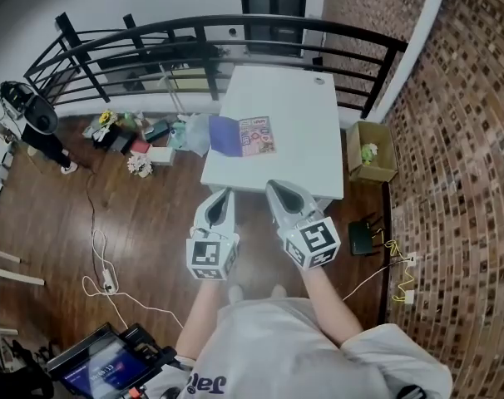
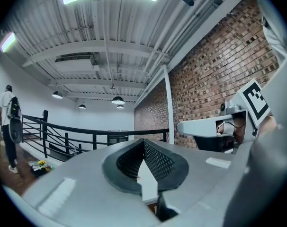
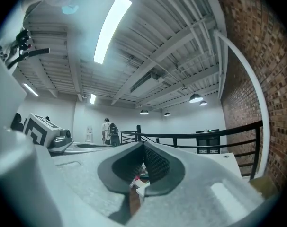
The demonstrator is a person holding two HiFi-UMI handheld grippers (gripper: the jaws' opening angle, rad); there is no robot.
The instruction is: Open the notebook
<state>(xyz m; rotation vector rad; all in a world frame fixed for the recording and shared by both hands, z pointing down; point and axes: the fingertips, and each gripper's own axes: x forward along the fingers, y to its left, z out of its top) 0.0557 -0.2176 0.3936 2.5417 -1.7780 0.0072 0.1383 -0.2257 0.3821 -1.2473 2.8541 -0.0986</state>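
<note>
The notebook lies flat on the white table, near its left front part, showing a purple half and a colourful printed half. Both grippers hang in the air in front of the table's near edge, short of the notebook and not touching it. My left gripper has its jaws shut together with nothing between them, and its tips meet in the left gripper view. My right gripper is beside it, also shut and empty. The notebook does not show in either gripper view.
A black railing runs behind the table. A brick wall stands at the right, with a cardboard box beside the table. Flowers and clutter lie on the wooden floor at the left, along with cables. A person stands at far left.
</note>
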